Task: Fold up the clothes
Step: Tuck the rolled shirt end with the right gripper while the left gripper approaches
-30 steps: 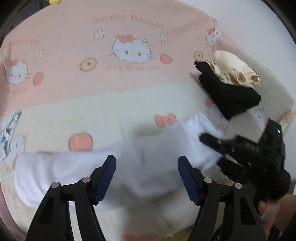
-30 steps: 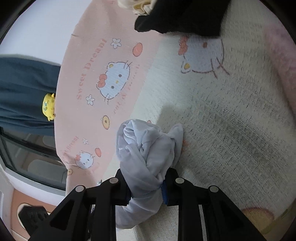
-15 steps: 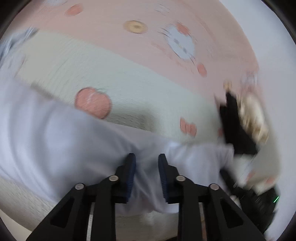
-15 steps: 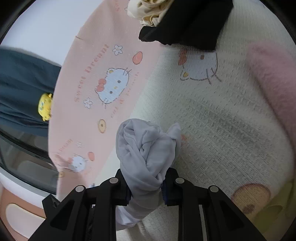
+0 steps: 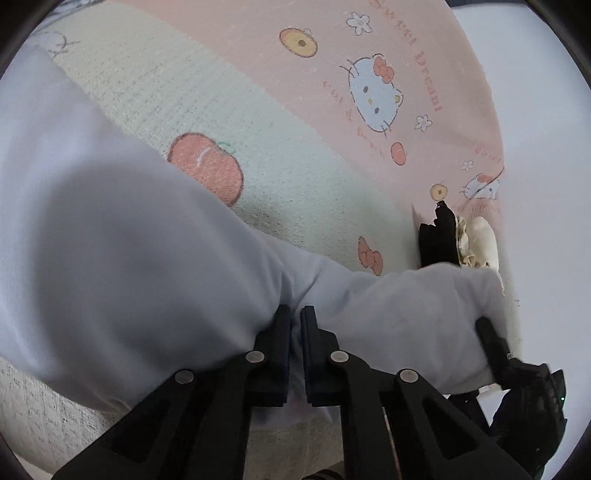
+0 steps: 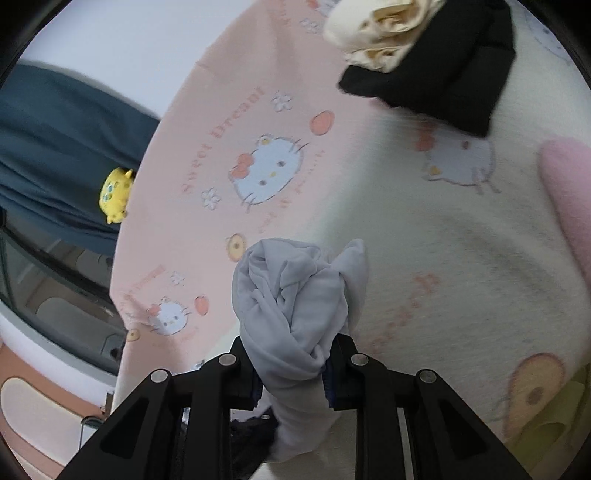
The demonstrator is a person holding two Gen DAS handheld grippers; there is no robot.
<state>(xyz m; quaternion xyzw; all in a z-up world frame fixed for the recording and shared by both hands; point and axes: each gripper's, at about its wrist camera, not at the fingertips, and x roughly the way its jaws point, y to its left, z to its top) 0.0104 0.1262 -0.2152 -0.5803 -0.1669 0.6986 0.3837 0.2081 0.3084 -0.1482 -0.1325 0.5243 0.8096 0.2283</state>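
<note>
White garment [image 5: 122, 236] pinched by left gripper [image 5: 295, 325], bunched in right gripper [image 6: 291, 354].

Cartoon-cat blanket [image 6: 369, 192]; yellow plush toy [image 6: 115, 195] against dark curtain [image 6: 55, 147].

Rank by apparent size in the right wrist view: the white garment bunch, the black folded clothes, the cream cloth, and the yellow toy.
1. black folded clothes
2. white garment bunch, much nearer the camera, so this order is unsure
3. cream cloth
4. yellow toy

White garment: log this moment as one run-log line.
left claw: shut on white garment | right claw: shut on its bunched end | folded black garment: set aside
</note>
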